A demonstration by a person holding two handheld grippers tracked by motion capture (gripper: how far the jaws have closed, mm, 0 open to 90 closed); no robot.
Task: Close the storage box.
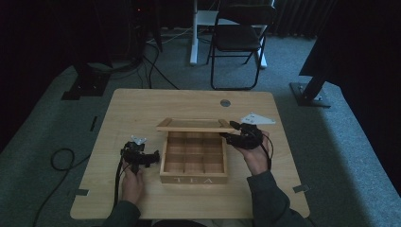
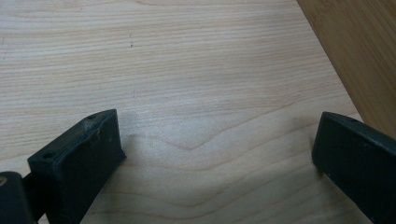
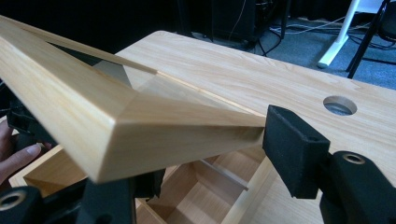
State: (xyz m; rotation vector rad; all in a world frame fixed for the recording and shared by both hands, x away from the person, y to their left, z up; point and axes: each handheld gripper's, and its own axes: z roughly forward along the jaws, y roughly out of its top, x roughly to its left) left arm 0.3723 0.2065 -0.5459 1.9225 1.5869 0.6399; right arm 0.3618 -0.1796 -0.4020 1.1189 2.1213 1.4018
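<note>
Fingers (image 3: 299, 154) of your right gripper (image 1: 236, 134) sit on both sides of the lid's (image 1: 196, 125) corner, one above the wood and one under it. They look closed on the lid, holding it up. In the right gripper view the lid's pale frame runs from the upper left of the frame down to the middle, and the dark finger pad is at the right.

Hold that corner firmly. The lid is slim and only one corner is held, so it could slip or twist. Lift it slowly in a round path, the way a hinge at the back would let it turn. Don't pull it sideways.

Your left gripper (image 1: 140, 155) has its fingers (image 2: 81, 154) spread wide open, with nothing between them but bare bench (image 2: 187, 70). In the left gripper view one finger is at the lower left and one at the lower right, and the side of the tea box (image 1: 194, 158) shows as a darker wood strip at the upper right. So that gripper is just beside the box, not touching it as far as I can tell.

I think it would help to press the left gripper against the box's side, so the box stays put while the lid moves.

In the high view the box sits in the middle of the frame, with empty little rooms inside.
</note>
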